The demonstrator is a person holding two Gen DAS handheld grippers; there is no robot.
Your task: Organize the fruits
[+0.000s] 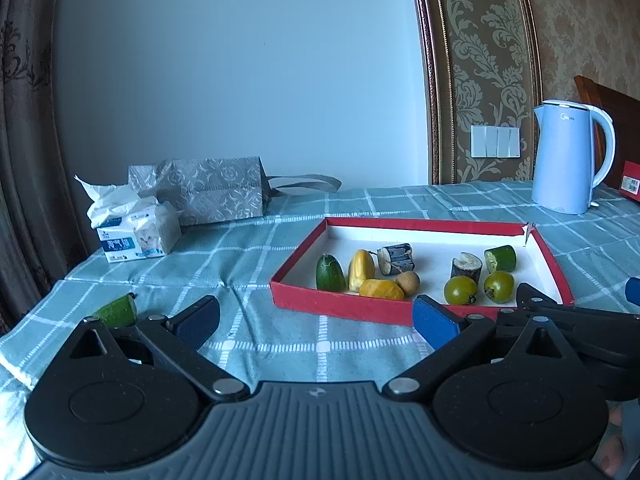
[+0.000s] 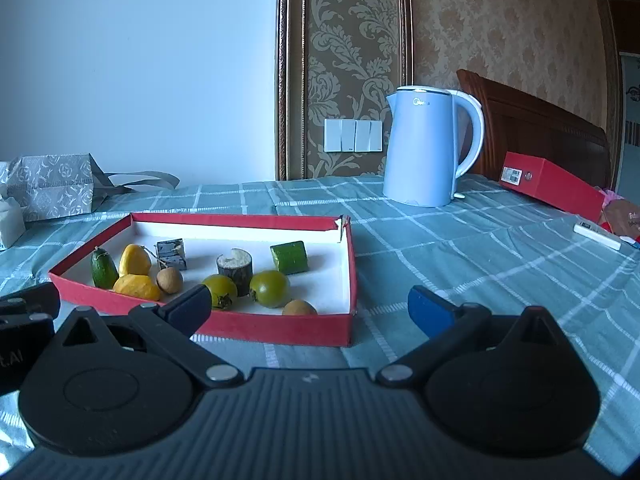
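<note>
Only the left wrist view shows a green fruit piece (image 1: 116,311) lying on the checked tablecloth (image 1: 280,344), outside the red tray (image 1: 336,307) and just beyond the left gripper's (image 1: 316,320) left finger; only the right wrist view shows a brown fruit (image 2: 299,308) at the tray's near wall. Both the left gripper and the right gripper (image 2: 310,308) gape wide, holding nothing, with the tray of fruits just ahead of them.

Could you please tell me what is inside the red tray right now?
The red tray holds two cucumber pieces, two yellow fruits, two green tomatoes, two dark cane chunks and two longans. Its near wall hides the floor just behind it.
</note>
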